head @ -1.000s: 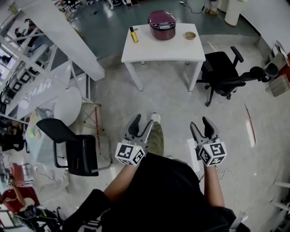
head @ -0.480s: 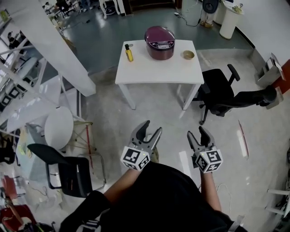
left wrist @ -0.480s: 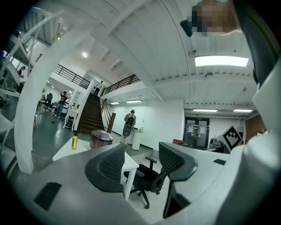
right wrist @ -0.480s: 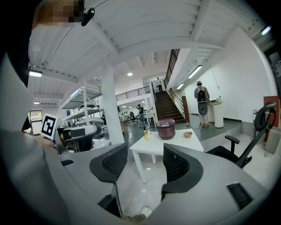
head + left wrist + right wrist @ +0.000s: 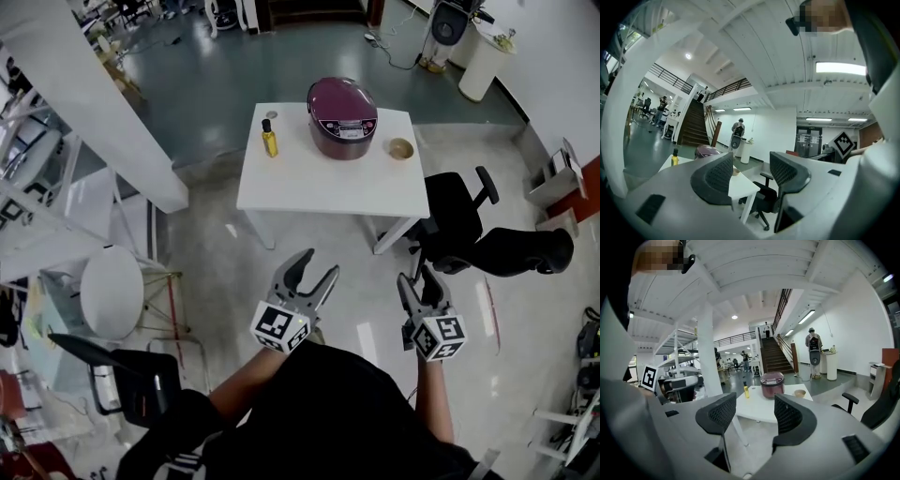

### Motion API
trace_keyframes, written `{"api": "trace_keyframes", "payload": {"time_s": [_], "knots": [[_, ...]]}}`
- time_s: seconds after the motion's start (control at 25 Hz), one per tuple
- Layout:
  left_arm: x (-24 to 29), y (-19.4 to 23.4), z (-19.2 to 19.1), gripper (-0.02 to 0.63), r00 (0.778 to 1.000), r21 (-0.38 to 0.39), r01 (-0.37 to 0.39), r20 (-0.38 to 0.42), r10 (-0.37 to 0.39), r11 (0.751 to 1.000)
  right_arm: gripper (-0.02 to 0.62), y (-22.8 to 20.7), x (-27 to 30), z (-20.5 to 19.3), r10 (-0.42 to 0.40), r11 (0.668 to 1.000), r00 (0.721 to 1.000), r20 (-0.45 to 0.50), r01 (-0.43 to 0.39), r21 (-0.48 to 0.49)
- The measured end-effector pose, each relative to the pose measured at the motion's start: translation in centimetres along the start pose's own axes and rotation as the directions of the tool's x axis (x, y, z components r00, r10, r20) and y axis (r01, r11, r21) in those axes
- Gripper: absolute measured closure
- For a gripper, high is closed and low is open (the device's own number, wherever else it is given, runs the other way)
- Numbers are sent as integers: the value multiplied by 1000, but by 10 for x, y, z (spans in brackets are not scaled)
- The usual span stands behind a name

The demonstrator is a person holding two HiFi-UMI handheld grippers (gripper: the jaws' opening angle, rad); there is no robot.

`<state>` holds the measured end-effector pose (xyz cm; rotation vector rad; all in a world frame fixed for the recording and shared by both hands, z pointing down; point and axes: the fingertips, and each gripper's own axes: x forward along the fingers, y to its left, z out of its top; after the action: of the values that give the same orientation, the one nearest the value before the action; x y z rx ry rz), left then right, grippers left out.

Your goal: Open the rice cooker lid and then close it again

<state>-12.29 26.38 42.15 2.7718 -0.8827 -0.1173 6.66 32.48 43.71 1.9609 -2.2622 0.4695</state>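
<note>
The maroon rice cooker (image 5: 342,117) stands with its lid down at the back of a white table (image 5: 319,187), several steps ahead of me. It shows small in the right gripper view as the rice cooker (image 5: 772,384) and is half hidden behind a jaw in the left gripper view (image 5: 707,151). My left gripper (image 5: 312,265) and right gripper (image 5: 415,281) are held in front of my body, well short of the table. Both are open and hold nothing, as the left gripper (image 5: 752,164) and the right gripper (image 5: 754,413) show in their own views.
A yellow bottle (image 5: 269,139) stands left of the cooker and a small bowl (image 5: 400,148) right of it. A black office chair (image 5: 459,234) sits at the table's right front corner. A white pillar (image 5: 89,98) and a round white table (image 5: 111,291) lie to the left.
The table and cooker have come nearer and lower in the head view as the person walks toward them. Both grippers stay open in front of the body.
</note>
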Motion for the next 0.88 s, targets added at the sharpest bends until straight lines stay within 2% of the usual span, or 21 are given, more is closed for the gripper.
{"api": "trace_keyframes", "payload": {"time_s": [0.2, 0.52, 0.88], "knots": [[33, 51, 0, 383, 1000, -16, 9, -25, -9, 1000, 373, -3, 56, 11, -13, 1000, 1000, -25, 13, 5], [65, 113, 10, 382, 1000, -50, 18, -9, -19, 999, 373, 3, 134, 32, 1, 1000, 999, -51, -2, -21], [79, 142, 5, 379, 1000, -88, 15, -19, -17, 996, 373, 4, 173, 28, -10, 1000, 994, -109, 7, -30]]}}
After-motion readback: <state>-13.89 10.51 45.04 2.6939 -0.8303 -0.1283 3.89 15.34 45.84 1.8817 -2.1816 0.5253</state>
